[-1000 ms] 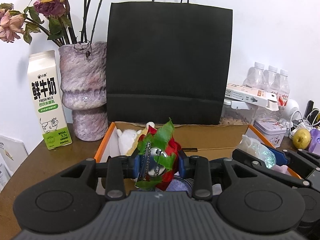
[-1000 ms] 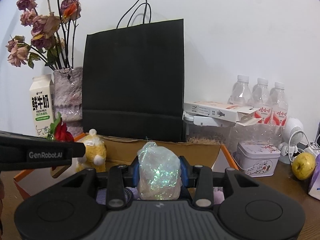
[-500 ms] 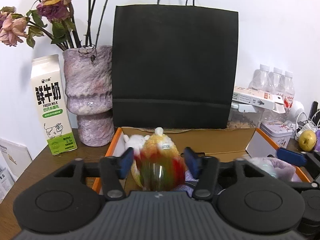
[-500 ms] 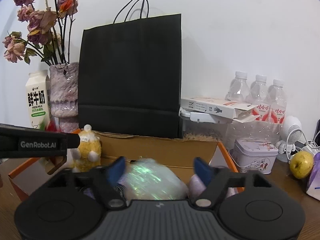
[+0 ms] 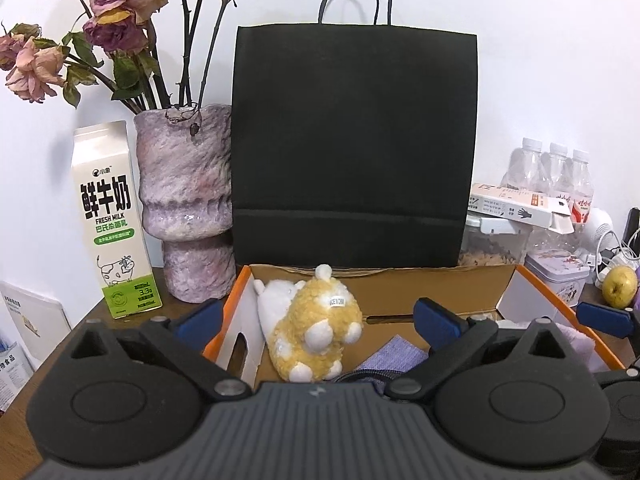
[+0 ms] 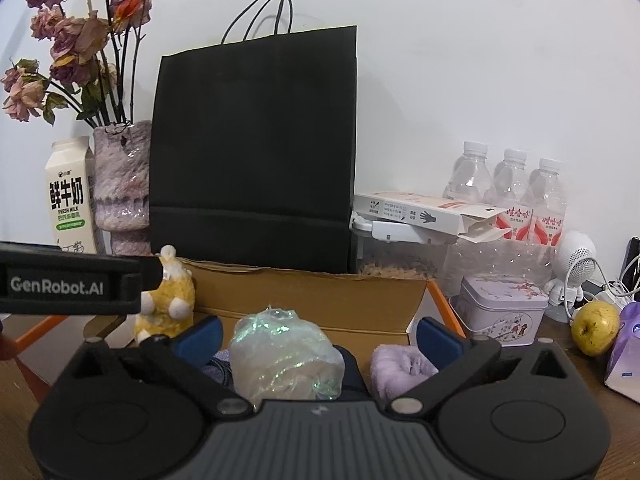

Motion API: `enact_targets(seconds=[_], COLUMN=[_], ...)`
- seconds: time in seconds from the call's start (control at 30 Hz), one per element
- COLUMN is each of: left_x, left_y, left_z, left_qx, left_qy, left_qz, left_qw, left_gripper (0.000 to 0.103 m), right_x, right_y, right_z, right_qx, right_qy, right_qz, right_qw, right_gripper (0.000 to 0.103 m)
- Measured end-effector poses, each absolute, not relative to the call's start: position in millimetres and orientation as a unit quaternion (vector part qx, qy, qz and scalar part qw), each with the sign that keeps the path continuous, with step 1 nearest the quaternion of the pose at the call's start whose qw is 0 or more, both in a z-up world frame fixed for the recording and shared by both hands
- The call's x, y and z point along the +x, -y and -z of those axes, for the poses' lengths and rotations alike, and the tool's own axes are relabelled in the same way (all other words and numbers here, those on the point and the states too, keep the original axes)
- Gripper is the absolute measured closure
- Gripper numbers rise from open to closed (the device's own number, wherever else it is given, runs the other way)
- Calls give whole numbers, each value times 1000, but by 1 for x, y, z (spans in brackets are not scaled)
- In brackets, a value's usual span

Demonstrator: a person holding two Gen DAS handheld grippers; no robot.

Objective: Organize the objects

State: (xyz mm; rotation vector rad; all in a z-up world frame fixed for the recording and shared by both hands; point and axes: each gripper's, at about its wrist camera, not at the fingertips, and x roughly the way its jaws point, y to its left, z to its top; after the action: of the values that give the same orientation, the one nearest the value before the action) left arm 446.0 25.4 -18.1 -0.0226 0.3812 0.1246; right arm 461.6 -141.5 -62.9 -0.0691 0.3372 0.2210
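A: What's the setting?

B: A brown wooden table (image 5: 60,344) against a white wall, with an open cardboard box (image 5: 400,284) with orange edges in the middle.

A: And the left gripper (image 5: 318,318)?

B: Its jaws have just been opening and now stand wide apart over the box, gripping nothing. A yellow and white plush toy (image 5: 316,328) lies in the box between them, touched by neither pad. Beside it is a bluish cloth (image 5: 394,354).

A: The right gripper (image 6: 318,334)?

B: Also just opened wide and empty. A shiny crinkled plastic bundle (image 6: 286,356) sits in the box between the blue pads (image 6: 436,338), clear of both, with a lilac fuzzy thing (image 6: 400,364) to its right.

A: Further out?

B: A black paper bag (image 5: 354,148) stands behind the box. Left of it are a purple vase (image 5: 186,208) of dried roses and a milk carton (image 5: 112,220). To the right stand water bottles (image 6: 508,184), a small tin (image 6: 502,308) and a yellow apple (image 6: 594,328).
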Motion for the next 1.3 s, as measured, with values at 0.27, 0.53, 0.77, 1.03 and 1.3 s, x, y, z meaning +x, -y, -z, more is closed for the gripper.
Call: enact_targets(seconds=[0.27,0.53,0.77,1.03,1.3], left_x=[440,436,427,411,388], left_y=[-29,-30,-30,-32,-33], left_z=[17,16,15,12,10], left_qx=[-15,-14,-14,-17,-14], left_qy=[-177,-175,-177,-183,-177], left_qz=[-67,-68,-66,-60,-60], left_qw=[982,982,982,981,982], left_gripper=[0,0,0,0,0], right_x=[459,455,446,425,403], right_y=[141,141,138,140,144], right_z=[63,63,58,52,50], right_qx=[-37,-40,-42,-43,-41], right_qy=[-166,-162,-155,-141,-143], right_qz=[-111,-113,-116,-116,-118], right_qw=[979,979,980,982,982], right_gripper=[0,0,0,0,0])
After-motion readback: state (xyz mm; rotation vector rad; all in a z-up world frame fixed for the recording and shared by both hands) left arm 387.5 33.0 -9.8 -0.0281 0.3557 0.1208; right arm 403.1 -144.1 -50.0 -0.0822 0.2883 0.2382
